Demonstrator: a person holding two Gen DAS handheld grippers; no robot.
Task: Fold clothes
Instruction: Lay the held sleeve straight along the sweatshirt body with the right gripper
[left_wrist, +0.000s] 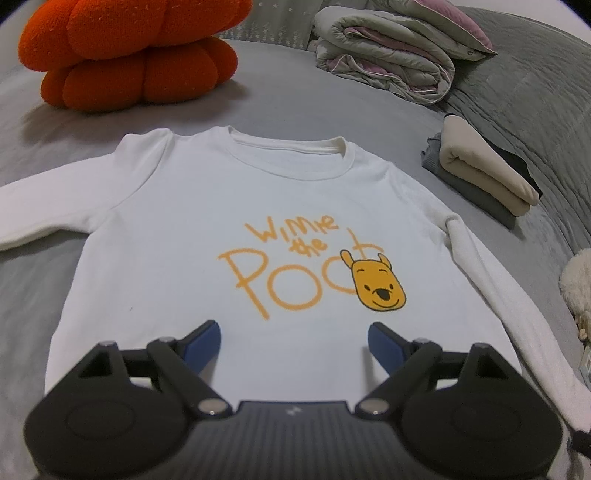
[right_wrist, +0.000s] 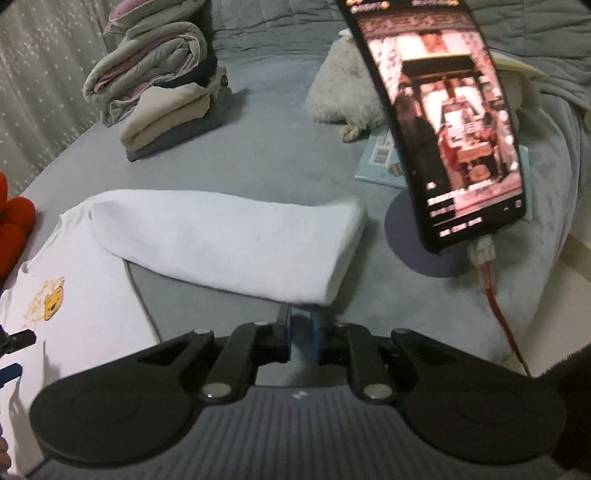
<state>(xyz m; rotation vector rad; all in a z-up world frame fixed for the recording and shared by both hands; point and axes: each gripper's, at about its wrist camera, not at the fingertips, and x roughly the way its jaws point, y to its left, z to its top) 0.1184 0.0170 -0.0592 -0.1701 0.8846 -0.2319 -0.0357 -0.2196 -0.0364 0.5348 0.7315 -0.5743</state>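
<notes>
A white shirt (left_wrist: 236, 206) lies front-up on the grey bed (left_wrist: 288, 99), its yellow print (a bear's face beside lettering) facing the left gripper (left_wrist: 294, 341), which hovers over the hem with jaws spread wide and empty. The right gripper (right_wrist: 300, 325) is clenched on the cuff of the sleeve (right_wrist: 229, 240). A lit phone (right_wrist: 443, 122) stands just beyond. Folded clothes (left_wrist: 487, 173) are stacked near a rolled quilt (left_wrist: 391, 55).

A grey bed surface (left_wrist: 295, 99) fills the room view. At its far left sits an orange knotted cushion (left_wrist: 136, 51); far right, a rolled quilt (left_wrist: 391, 55). A pale star-patterned curtain (right_wrist: 40, 74) hangs behind.
</notes>
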